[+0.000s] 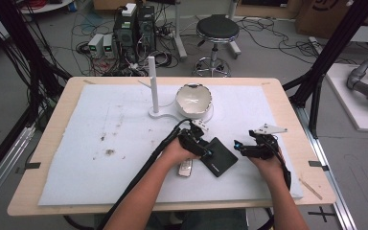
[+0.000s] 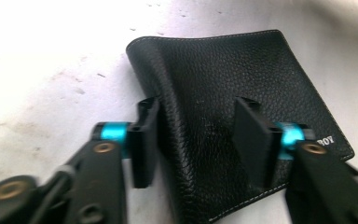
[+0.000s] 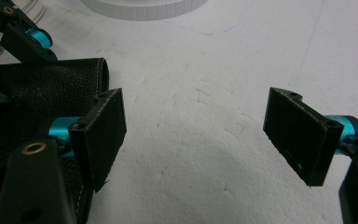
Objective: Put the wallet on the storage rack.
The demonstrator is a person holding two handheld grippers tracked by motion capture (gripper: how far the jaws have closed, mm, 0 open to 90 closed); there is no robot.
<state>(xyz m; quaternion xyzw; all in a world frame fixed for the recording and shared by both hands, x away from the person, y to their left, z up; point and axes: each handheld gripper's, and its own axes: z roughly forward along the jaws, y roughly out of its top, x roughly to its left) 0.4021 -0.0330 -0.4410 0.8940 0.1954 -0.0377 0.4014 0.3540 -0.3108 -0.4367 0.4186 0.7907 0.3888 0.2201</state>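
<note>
— Left claw [image 2: 196, 140]: what's it doing?
— Its jaws stand apart, straddling a raised fold of the black leather wallet [image 2: 242, 84], one pad at each side, not visibly squeezing it.
— And the right claw [image 3: 193, 140]?
— Jaws wide apart over bare white foam sheet [image 3: 205, 70] on the surface; the wallet lies just beside its left jaw.
— Anything else close?
— A small silver object [image 1: 185, 167] beneath the left hand [image 1: 177, 151]; a white bowl [image 1: 194, 99] well beyond both claws.

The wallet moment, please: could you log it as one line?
left gripper: jaws open, straddling black wallet | right gripper: open beside it, over white mat
</note>
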